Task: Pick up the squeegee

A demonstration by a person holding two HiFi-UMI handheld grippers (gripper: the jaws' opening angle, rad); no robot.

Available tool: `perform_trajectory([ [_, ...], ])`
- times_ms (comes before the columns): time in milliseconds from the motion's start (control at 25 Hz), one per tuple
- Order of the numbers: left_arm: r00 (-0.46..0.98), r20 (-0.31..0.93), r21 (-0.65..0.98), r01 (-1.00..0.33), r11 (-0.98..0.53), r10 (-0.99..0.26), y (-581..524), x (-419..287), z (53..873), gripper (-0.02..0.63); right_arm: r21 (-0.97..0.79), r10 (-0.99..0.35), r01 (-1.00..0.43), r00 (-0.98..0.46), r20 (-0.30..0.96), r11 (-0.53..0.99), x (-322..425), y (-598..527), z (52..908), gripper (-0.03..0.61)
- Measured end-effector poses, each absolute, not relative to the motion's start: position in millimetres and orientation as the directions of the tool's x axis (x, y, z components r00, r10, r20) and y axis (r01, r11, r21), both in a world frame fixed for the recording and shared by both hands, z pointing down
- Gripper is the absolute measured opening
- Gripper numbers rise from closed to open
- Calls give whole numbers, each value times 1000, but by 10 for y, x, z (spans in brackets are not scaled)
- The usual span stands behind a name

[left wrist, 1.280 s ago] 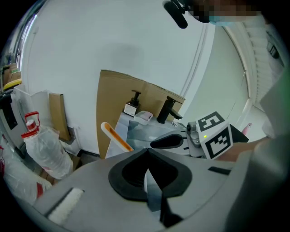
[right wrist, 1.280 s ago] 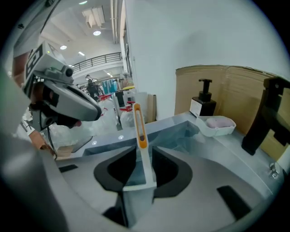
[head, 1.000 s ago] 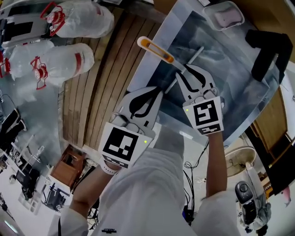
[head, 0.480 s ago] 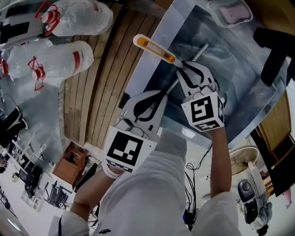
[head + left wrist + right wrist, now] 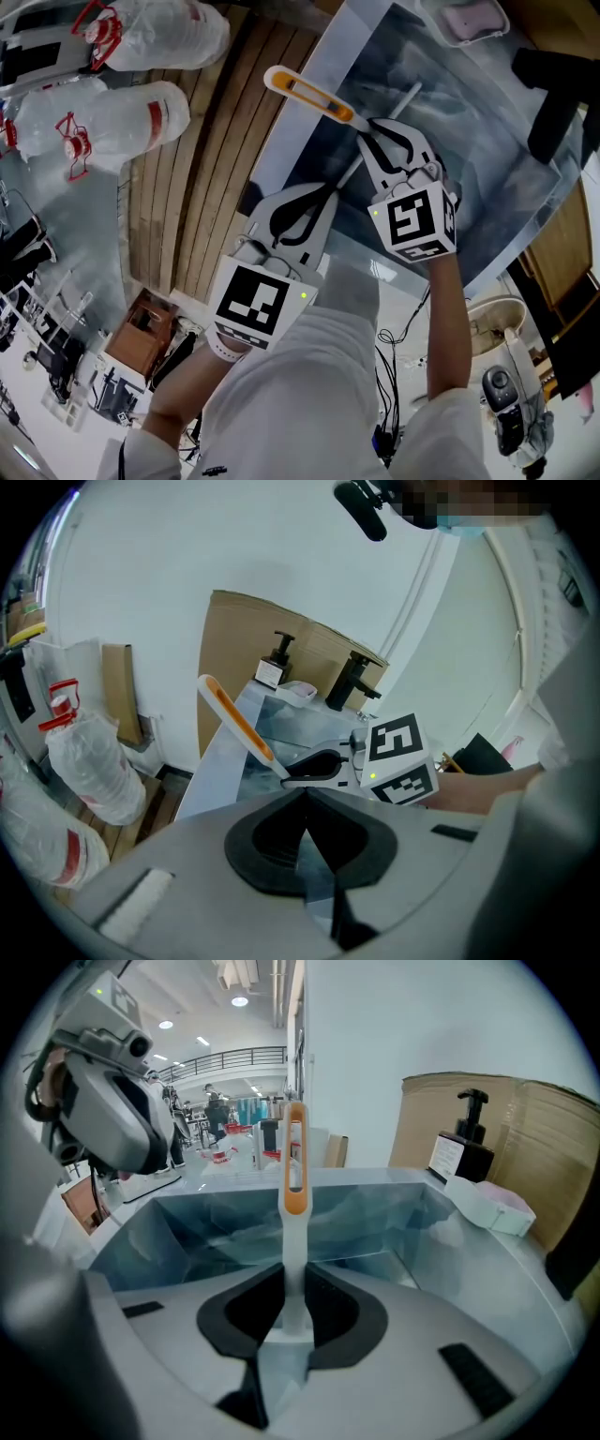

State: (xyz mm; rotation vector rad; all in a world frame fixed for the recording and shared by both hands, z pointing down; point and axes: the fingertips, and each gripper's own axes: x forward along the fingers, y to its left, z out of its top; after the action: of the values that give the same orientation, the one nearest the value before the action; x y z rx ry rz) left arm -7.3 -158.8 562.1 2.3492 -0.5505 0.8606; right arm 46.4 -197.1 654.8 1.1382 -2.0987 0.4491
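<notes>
The right tongs (image 5: 367,131) are pinching the orange-handled squeegee (image 5: 314,98) at its neck, raising it slightly since a moment ago over the basin (image 5: 469,141), so the pick-up is looking done; the left tongs (image 5: 323,192) are hanging pressed together, empty

A squeegee (image 5: 309,97) with an orange and white handle. Pale grey right tongs (image 5: 366,134) with black pads and a black-and-white patterned cube (image 5: 412,222). Mottled blue-grey counter (image 5: 455,117). Brown plank floor (image 5: 187,187). Clear bags (image 5: 112,122) with red ties.
</notes>
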Motion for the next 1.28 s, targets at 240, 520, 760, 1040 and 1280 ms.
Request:
perform_trajectory([
  [240,717,669,356,-537,-765,-193,-1503,-60,5477,5,36,-644,-864,-345,683,501,578,-1904,6310,60],
  [520,742,635,331,-513,-792,-216,-1390,-16,5162,5,36,-712,-912,-294,637,409,771,-1738,5855,60],
  [760,758,609,307,-497,-812,-234,-1259,-38,4876,5,46,-754,-940,-240,611,337,893,-1480,5409,60],
  [1040,777,575,279,-481,-831,-256,-1177,-47,4486,5,46,-805,-972,-165,570,232,1010,-1110,4805,60],
  [1280,796,535,264,-476,-839,-284,-1152,-28,4152,5,50,-850,-991,-82,520,126,1128,-790,4256,60],
])
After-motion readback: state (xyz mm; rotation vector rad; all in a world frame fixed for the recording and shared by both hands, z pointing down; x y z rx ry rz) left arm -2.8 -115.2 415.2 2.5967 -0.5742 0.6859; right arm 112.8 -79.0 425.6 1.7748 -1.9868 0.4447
